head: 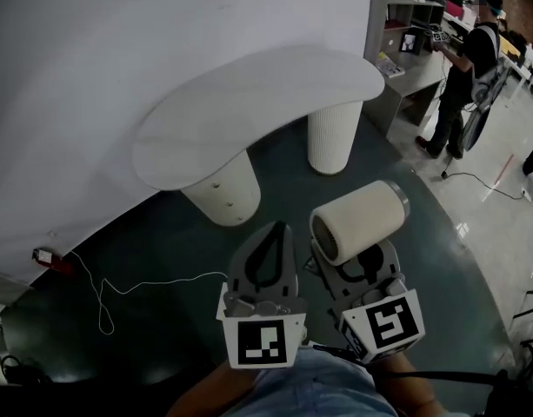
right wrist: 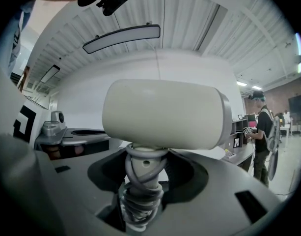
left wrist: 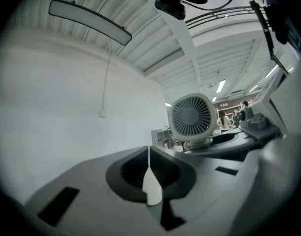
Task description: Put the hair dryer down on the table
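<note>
The cream, stubby-barrelled hair dryer point(head: 357, 220), grey cord wound round its handle, sits lower centre-right, off the worktop point(head: 249, 111). The right tool point(head: 362, 266) pinches that handle, jaws wide. The left tool point(head: 270, 233) is pressed together, empty. The curved white worktop lies upper centre over a dark floor point(head: 144, 259); a person point(head: 462, 76) stands upper right.

Large open office or lab hall: a curved white wall point(head: 118, 42), a white kidney-shaped tabletop point(head: 249, 102) on round pillar legs point(head: 334, 137), and a grey shelved workstation point(head: 396, 16) with screens point(head: 410, 43), where a person point(head: 464, 68) stands. Overhead, a slatted ceiling point(right wrist: 189, 14) carries a long strip light point(right wrist: 122, 37).
</note>
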`<state>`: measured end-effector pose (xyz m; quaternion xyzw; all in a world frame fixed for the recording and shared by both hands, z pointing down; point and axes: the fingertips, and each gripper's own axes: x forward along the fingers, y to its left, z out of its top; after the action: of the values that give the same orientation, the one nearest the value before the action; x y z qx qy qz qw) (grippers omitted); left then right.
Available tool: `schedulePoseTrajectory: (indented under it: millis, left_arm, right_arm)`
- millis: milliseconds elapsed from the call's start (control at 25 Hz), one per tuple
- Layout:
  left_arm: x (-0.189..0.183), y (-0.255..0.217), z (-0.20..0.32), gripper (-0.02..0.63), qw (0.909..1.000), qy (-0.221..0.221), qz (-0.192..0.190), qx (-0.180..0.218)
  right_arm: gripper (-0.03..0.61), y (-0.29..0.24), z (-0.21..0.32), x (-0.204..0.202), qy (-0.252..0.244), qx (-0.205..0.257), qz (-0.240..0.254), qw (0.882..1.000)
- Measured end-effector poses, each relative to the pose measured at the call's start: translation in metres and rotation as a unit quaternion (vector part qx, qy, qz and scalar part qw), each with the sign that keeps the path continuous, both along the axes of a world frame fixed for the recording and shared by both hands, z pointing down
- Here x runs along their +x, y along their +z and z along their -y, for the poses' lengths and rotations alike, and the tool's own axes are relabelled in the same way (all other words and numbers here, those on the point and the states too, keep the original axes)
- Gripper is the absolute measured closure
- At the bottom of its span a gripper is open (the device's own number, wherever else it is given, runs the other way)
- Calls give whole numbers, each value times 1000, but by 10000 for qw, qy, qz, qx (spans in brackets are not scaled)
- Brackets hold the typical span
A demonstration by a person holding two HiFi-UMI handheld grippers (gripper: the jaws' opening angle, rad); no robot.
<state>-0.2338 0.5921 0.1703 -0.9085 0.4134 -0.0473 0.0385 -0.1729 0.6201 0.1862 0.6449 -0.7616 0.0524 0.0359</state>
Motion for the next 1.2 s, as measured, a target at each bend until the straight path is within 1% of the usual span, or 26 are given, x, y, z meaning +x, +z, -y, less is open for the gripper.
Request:
schedulePoseTrajectory:
  millis: [120, 320, 440, 640, 800, 920, 1080, 1200]
  left_arm:
    - [4, -5, 38, 600, 9999, 14, -101, 28]
    - [13, -16, 82, 600, 9996, 140, -221, 121]
    - [22, -15, 99, 600, 9993, 194, -296, 103]
    - [43, -2, 121, 600, 9994, 264, -238, -32]
    - [74, 8, 147, 600, 9995, 283, -126, -94]
    - [101, 14, 177, 600, 9994, 311, -65, -155]
    - [145, 20, 218, 600, 9991, 385, 112, -169]
    - [179, 22, 246, 600, 9990, 354, 138, -217]
  right_arm:
    - [357, -7, 37, 5, 65, 109, -51, 9999]
    - [357, -21, 79, 15, 200, 242, -185, 9993]
    - [357, -23, 95, 22, 244, 240, -241, 9991]
    - [357, -15, 116, 45, 326, 155, -256, 9990]
    - [357, -4, 142, 75, 343, 47, -177, 9992]
    - [357, 2, 173, 98, 285, 32, -159, 9995]
    - [357, 10, 213, 135, 260, -113, -66, 9996]
    - [357, 14, 242, 166, 179, -170, 16, 9997]
